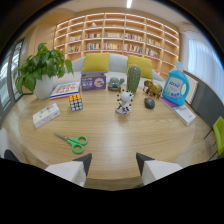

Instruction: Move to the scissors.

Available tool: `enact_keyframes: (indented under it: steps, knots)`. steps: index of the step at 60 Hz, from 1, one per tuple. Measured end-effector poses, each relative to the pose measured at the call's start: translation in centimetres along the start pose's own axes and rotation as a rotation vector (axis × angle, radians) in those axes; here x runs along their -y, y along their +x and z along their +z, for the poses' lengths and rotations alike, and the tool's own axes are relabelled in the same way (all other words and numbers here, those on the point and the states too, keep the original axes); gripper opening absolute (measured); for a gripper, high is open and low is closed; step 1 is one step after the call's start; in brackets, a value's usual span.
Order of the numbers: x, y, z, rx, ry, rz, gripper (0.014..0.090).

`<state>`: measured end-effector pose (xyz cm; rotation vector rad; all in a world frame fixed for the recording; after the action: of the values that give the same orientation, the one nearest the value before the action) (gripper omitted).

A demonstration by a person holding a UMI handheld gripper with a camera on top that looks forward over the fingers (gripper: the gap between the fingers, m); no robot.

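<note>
The scissors (73, 141) with green handles lie flat on the wooden table (120, 145), blades pointing away to the left. They sit just ahead of my left fingertip (85, 161) and slightly to its left. My gripper (113, 161) hovers over the table's near edge, open, with nothing between its fingers.
Beyond the scissors stand a Rubik's cube (75, 102), a white box (46, 114), a potted plant (42, 70), a zebra figure (124, 101), a cactus (133, 78), a dark stone (149, 103), a blue detergent bottle (176, 87) and a purple box (93, 80). Bookshelves line the far wall.
</note>
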<state>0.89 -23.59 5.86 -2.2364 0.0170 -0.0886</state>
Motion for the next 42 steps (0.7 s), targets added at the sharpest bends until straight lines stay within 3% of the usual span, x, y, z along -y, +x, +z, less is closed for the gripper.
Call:
enact_keyframes:
  steps: [9,23,42]
  knots:
    - [-0.3,-1.3,-1.1,0.010,0.003,-0.003,0.0841]
    - [-0.8,-8.3,-2.1,0.070,-0.004,0.013,0.0835]
    - [0.2,-13.8,4.1,0.068,-0.040,0.004,0.0844]
